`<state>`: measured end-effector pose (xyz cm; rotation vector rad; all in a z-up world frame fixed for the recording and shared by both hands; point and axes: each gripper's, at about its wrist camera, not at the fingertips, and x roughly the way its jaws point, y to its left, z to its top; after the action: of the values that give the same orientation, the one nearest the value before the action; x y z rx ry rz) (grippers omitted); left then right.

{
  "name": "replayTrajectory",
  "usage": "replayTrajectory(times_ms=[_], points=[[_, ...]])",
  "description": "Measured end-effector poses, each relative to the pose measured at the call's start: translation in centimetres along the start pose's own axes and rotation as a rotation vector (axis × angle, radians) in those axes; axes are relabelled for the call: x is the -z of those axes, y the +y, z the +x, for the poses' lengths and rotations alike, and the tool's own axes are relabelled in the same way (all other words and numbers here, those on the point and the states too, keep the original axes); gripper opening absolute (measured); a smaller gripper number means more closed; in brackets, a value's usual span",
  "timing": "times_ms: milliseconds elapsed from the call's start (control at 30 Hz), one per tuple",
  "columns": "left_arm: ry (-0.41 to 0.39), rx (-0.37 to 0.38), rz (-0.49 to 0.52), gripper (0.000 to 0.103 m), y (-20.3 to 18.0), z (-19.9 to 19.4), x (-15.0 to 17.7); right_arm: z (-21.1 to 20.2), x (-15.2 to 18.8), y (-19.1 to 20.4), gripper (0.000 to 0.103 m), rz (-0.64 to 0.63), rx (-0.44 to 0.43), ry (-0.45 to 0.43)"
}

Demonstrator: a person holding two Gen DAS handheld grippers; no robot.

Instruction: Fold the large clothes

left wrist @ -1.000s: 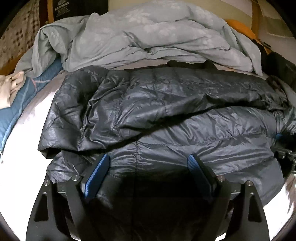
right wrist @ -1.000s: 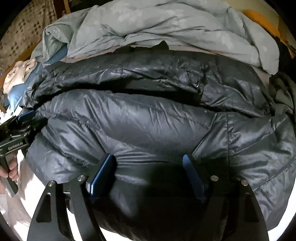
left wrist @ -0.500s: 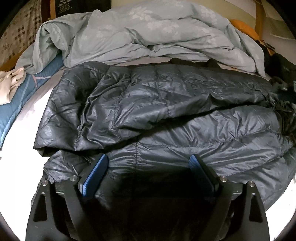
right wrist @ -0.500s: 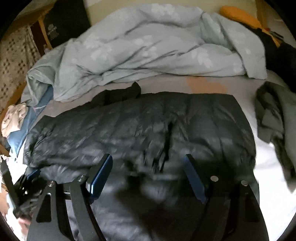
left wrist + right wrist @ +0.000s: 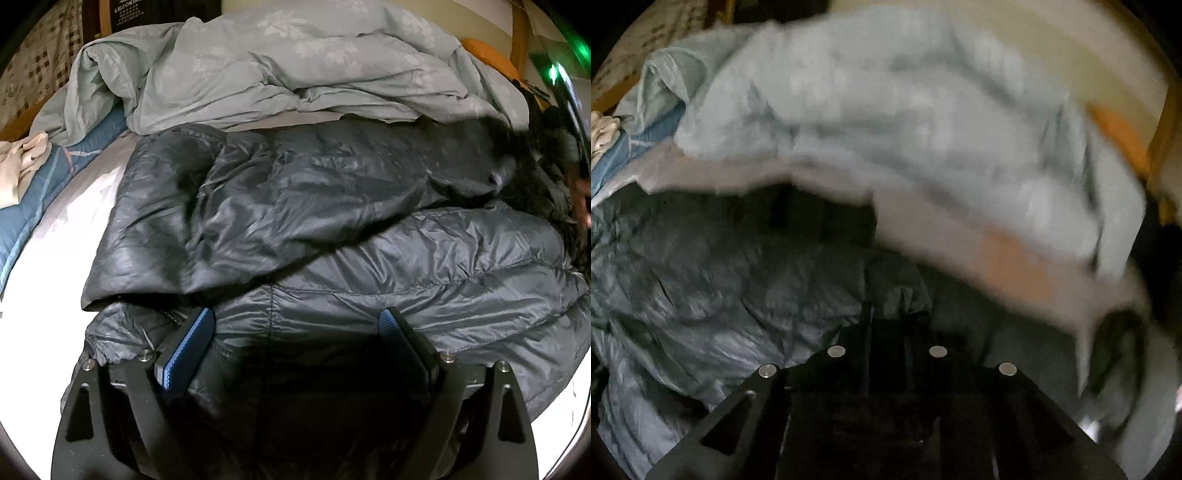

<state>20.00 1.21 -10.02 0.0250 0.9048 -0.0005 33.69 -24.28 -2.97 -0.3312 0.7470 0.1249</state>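
A dark grey puffer jacket (image 5: 332, 229) lies folded lengthwise on the bed, its upper flap laid over the lower half. My left gripper (image 5: 295, 332) is open, its blue-padded fingers (image 5: 188, 347) resting over the jacket's near hem. The right wrist view is blurred by motion. There my right gripper (image 5: 886, 325) has its fingers close together over the jacket (image 5: 720, 295), near its right end; a fold of fabric seems pinched between them. The right gripper also shows at the far right edge of the left wrist view (image 5: 576, 147).
A crumpled light blue duvet (image 5: 295, 70) lies heaped behind the jacket. A blue quilt (image 5: 33, 206) and a cream cloth (image 5: 18, 166) sit at the left. An orange pillow (image 5: 487, 59) and dark clothes (image 5: 546, 122) are at the far right. The white sheet (image 5: 48, 280) borders the jacket's left.
My right gripper has moved to the jacket's far right end and closed from wide open. My left gripper stays open at the near hem. The jacket's upper right part has shifted.
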Motion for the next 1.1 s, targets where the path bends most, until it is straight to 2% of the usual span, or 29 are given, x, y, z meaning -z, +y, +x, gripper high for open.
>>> replayTrajectory(times_ms=[67, 133, 233, 333, 433, 467, 500, 567, 633, 700, 767, 833, 867, 933, 967, 1000, 1033, 1100], points=[[0.003, 0.004, -0.003, 0.091, 0.1, 0.0, 0.0, -1.0, -1.5, -0.3, 0.012, 0.020, 0.051, -0.076], [0.007, 0.007, -0.007, 0.091, 0.1, 0.1, 0.0, -0.8, -2.3, -0.9, 0.012, 0.069, 0.100, -0.106], [0.015, 0.015, -0.020, 0.091, 0.1, 0.1, -0.1, 1.6, -1.8, -1.4, 0.012, 0.058, 0.170, -0.022], [0.017, 0.012, -0.018, 0.091, 0.0, 0.0, -0.1, 4.1, -0.2, -2.0, 0.013, 0.018, 0.284, 0.060], [0.016, 0.005, -0.005, 0.091, -0.1, 0.0, 0.0, 4.8, 0.7, -3.4, 0.013, 0.058, 0.385, 0.150], [0.013, 0.011, -0.008, 0.090, 0.0, -0.3, -0.1, 4.6, 0.7, -3.3, 0.014, 0.063, 0.382, 0.157], [0.003, 0.026, -0.012, 0.090, 0.2, -0.7, -0.1, 4.1, 0.7, -3.2, 0.017, 0.062, 0.354, 0.159], [-0.034, 0.053, -0.025, 0.090, 0.6, -2.2, -0.4, 2.7, 0.4, -3.0, 0.033, 0.061, 0.333, 0.140], [-0.094, 0.088, -0.040, 0.090, 1.2, -4.5, -0.8, 0.7, 0.1, -2.9, 0.069, 0.105, 0.336, 0.086], [-0.174, 0.105, -0.053, 0.090, 2.0, -7.3, -1.4, -2.0, -0.5, -2.8, 0.073, 0.181, 0.261, 0.000], [-0.244, 0.098, -0.063, 0.090, 2.9, -9.6, -2.0, -4.4, -1.2, -2.1, 0.073, 0.247, 0.130, -0.048], [-0.303, 0.060, -0.086, 0.090, 4.7, -11.5, -2.6, -6.0, -2.1, -0.5, 0.073, 0.276, -0.014, -0.070], [-0.320, 0.029, -0.109, 0.090, 5.9, -12.2, -3.0, -6.7, -2.6, 1.0, 0.073, 0.276, -0.123, -0.070], [-0.318, -0.037, -0.160, 0.090, 8.5, -12.7, -3.5, -7.5, -3.3, 3.8, 0.073, 0.243, -0.270, -0.045], [-0.292, -0.069, -0.177, 0.090, 10.0, -12.3, -3.9, -7.9, -3.8, 6.1, 0.073, 0.205, -0.354, -0.026], [-0.254, -0.082, -0.190, 0.090, 11.3, -11.6, -4.1, -8.2, -4.0, 7.8, 0.073, 0.177, -0.401, -0.015], [-0.226, -0.076, -0.221, 0.090, 12.4, -11.0, -4.0, -8.5, -4.4, 10.2, 0.073, 0.134, -0.456, -0.001], [-0.169, 0.042, -0.356, 0.089, 15.1, -9.1, -2.9, -8.8, -5.2, 14.0, 0.073, 0.071, -0.505, 0.013]])
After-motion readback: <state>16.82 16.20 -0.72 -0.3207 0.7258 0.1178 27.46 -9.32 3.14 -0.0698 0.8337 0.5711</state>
